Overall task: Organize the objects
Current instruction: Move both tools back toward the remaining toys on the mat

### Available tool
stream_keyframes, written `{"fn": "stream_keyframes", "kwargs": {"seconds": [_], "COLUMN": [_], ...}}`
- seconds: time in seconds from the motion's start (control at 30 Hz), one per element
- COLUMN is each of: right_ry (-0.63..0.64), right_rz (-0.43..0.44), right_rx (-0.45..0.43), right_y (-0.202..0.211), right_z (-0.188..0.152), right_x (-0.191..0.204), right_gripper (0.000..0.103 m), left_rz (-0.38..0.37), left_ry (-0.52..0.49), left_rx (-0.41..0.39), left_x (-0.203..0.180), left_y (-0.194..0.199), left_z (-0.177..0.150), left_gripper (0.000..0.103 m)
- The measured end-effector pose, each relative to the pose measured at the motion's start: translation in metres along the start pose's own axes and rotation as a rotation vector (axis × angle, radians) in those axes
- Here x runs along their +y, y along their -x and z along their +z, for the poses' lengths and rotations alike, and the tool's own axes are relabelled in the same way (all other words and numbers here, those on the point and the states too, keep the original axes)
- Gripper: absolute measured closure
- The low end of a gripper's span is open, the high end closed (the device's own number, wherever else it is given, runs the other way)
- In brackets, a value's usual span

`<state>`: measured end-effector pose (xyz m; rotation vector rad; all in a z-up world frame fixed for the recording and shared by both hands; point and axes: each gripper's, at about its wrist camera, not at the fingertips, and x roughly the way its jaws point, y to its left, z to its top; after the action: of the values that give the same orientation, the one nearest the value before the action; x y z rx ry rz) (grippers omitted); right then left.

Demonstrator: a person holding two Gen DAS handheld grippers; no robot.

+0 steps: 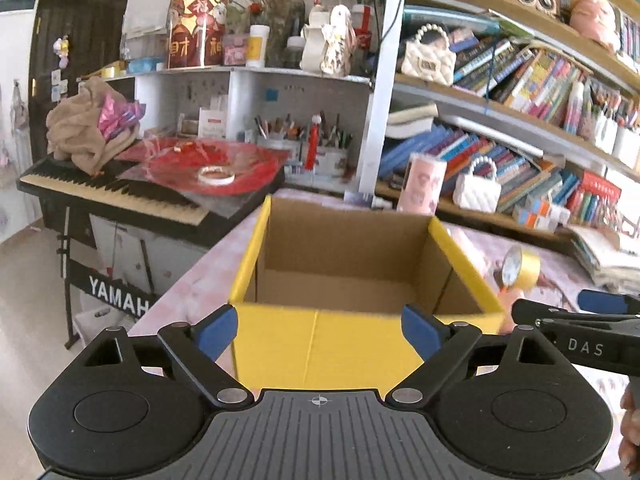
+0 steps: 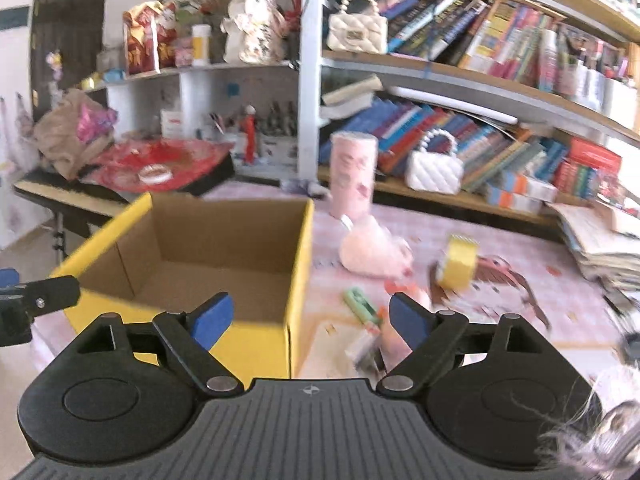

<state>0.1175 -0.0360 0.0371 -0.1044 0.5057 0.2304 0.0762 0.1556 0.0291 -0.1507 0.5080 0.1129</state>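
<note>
Both tools hang in front of the open yellow cardboard box (image 1: 360, 320), which stands on the pink-checked tablecloth (image 2: 500, 240) with nothing visible inside it. The left gripper (image 1: 319, 326) has its blue pads spread wide on either side of the box's near wall, touching nothing. The right gripper (image 2: 307, 316) is just as wide and equally empty, aimed past the box's right corner.

The things to be tidied lie to the right of the box: a pink plush toy (image 2: 374, 254), a roll of yellow tape (image 2: 458, 266), a small green item (image 2: 360, 302) and something pale pink behind the right gripper's right pad, too blurred to name. A tall pink cylinder (image 2: 354, 174) stands further back, near a white quilted handbag (image 2: 434, 170).

My worry is the clutter close to the right gripper. The green piece and the pale thing sit close together, so a reach there could pinch both or knock one toward the table edge. The tape roll looks tilted and may roll away if nudged. The two tools are also close to each other, and the left one's near pad could shove the light box if it drops forward.
</note>
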Motion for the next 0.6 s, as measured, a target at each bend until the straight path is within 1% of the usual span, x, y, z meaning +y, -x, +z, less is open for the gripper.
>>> {"fn": "stream_keyframes", "kwargs": {"seconds": [0.2, 0.37, 0.53, 0.6], "right_ry": [-0.021, -0.022, -0.06, -0.066], "right_rz": [-0.107, -0.126, -0.123, -0.136], "right_rx": [0.048, 0.091, 0.123, 0.132], "right_y": [0.025, 0.036, 0.049, 0.054], "right_z": [-0.034, -0.051, -0.065, -0.071], "right_x": [0.009, 0.016, 0.015, 0.015], "right_gripper": [0.011, 0.008, 0.007, 0.007], "left_rz": [0.013, 0.002, -0.022, -0.036], "left_ry": [-0.051, -0.082, -0.097, -0.103], "left_rx": [0.019, 0.067, 0.1, 0.11], "left_x": [-0.001, -0.003, -0.004, -0.006], "left_y": [0.018, 0.025, 0.032, 0.034], "left_z": [-0.021, -0.036, -0.048, -0.051], "left_gripper": [0.009, 0.007, 0.006, 0.006]}}
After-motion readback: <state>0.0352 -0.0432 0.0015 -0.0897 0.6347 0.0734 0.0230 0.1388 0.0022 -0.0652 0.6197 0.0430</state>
